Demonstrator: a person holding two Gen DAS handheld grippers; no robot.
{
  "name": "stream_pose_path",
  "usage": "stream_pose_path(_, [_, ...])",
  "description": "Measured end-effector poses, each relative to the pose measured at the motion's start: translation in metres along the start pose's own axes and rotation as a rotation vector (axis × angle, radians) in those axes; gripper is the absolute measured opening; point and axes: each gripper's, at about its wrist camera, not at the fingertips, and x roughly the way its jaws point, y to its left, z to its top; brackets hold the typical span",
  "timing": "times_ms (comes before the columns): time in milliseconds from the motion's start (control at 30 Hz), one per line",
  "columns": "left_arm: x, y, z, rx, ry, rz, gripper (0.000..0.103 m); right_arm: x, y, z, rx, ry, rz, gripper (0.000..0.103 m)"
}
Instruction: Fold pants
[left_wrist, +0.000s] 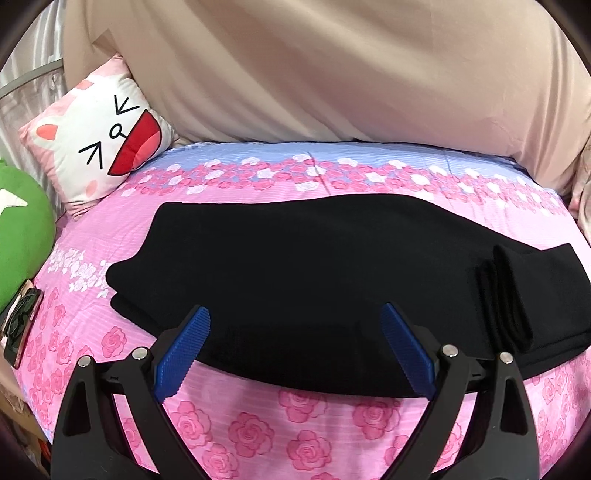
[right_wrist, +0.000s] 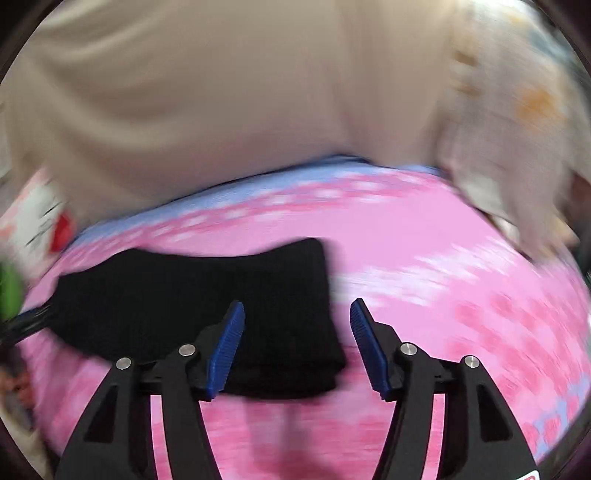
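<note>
This was a home bedroom. A bed (left_wrist: 258, 424) filled the view, covered in a pink sheet printed with roses and a blue band of small flowers near its far edge. A cat-face cushion (left_wrist: 99, 136) leaned at the bed's far left corner, with a green plush toy (left_wrist: 22, 236) beside it and a phone (left_wrist: 20, 325) lying near the edge. A beige blanket (left_wrist: 314, 70) was heaped along the back, and black pants (left_wrist: 295, 273) lay folded on the sheet.
</note>
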Motion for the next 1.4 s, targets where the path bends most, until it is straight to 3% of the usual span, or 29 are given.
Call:
stream_pose_path(100, [0.0, 0.002, 0.0, -0.024, 0.005, -0.014, 0.092, 0.032, 0.072, -0.007, -0.122, 0.121, 0.209, 0.065])
stream_pose_path(167, [-0.003, 0.007, 0.0, -0.029, 0.001, -0.01, 0.092, 0.055, 0.113, -0.017, -0.188, 0.173, 0.27, 0.065])
stream_pose_path(333, [-0.007, 0.029, 0.0, -0.022, -0.013, 0.018, 0.092, 0.101, 0.164, -0.031, -0.306, 0.234, 0.201, 0.062])
stream_pose_path(367, [-0.007, 0.034, 0.0, -0.027, -0.015, 0.022, 0.092, 0.111, 0.164, -0.033, -0.304, 0.239, 0.18, 0.057])
stream_pose_path(433, [-0.006, 0.047, 0.001, -0.045, -0.015, 0.026, 0.092, 0.118, 0.16, -0.034, -0.293, 0.228, 0.158, 0.021])
stream_pose_path(467, [-0.005, 0.053, 0.001, -0.056, -0.014, 0.027, 0.092, 0.121, 0.156, -0.025, -0.247, 0.234, 0.198, 0.013])
stream_pose_path(533, [-0.003, 0.065, 0.002, -0.08, -0.013, 0.032, 0.092, 0.117, 0.151, -0.011, -0.19, 0.215, 0.223, 0.013])
stream_pose_path(633, [-0.002, 0.082, 0.001, -0.11, -0.014, 0.042, 0.092, 0.101, 0.165, 0.024, -0.174, 0.12, 0.243, 0.013])
stream_pose_path(733, [-0.004, 0.098, -0.001, -0.142, -0.014, 0.051, 0.092, 0.104, 0.184, 0.036, -0.185, 0.102, 0.295, 0.013])
stream_pose_path(800, [-0.004, 0.112, -0.002, -0.171, -0.012, 0.059, 0.092, 0.128, 0.205, 0.024, -0.224, 0.148, 0.298, 0.02])
stream_pose_path(867, [-0.003, 0.136, -0.004, -0.232, 0.004, 0.043, 0.092, 0.165, 0.219, -0.003, -0.268, 0.285, 0.268, 0.025])
stream_pose_path(933, [-0.001, 0.167, -0.008, -0.316, 0.03, 0.004, 0.092, 0.152, 0.216, -0.01, -0.253, 0.206, 0.278, 0.052])
stream_pose_path(1000, [0.005, 0.193, -0.01, -0.382, 0.059, -0.003, 0.092, 0.131, 0.205, -0.009, -0.221, 0.162, 0.291, 0.059])
stream_pose_path(1100, [0.017, 0.223, -0.01, -0.474, 0.089, -0.006, 0.092, 0.111, 0.178, -0.009, -0.155, 0.127, 0.291, 0.059])
stream_pose_path(1167, [0.028, 0.233, -0.008, -0.533, 0.102, -0.07, 0.092, 0.104, 0.158, -0.013, -0.118, 0.119, 0.267, 0.059])
stream_pose_path(1300, [0.062, 0.227, -0.005, -0.607, 0.187, -0.183, 0.092, 0.102, 0.124, -0.026, -0.051, 0.117, 0.227, 0.062])
stream_pose_path(1367, [0.077, 0.225, -0.008, -0.645, 0.236, -0.217, 0.092, 0.106, 0.112, -0.027, -0.033, 0.127, 0.213, 0.062])
stream_pose_path(1400, [0.079, 0.224, -0.008, -0.658, 0.225, -0.21, 0.092, 0.106, 0.109, -0.029, -0.025, 0.129, 0.207, 0.062])
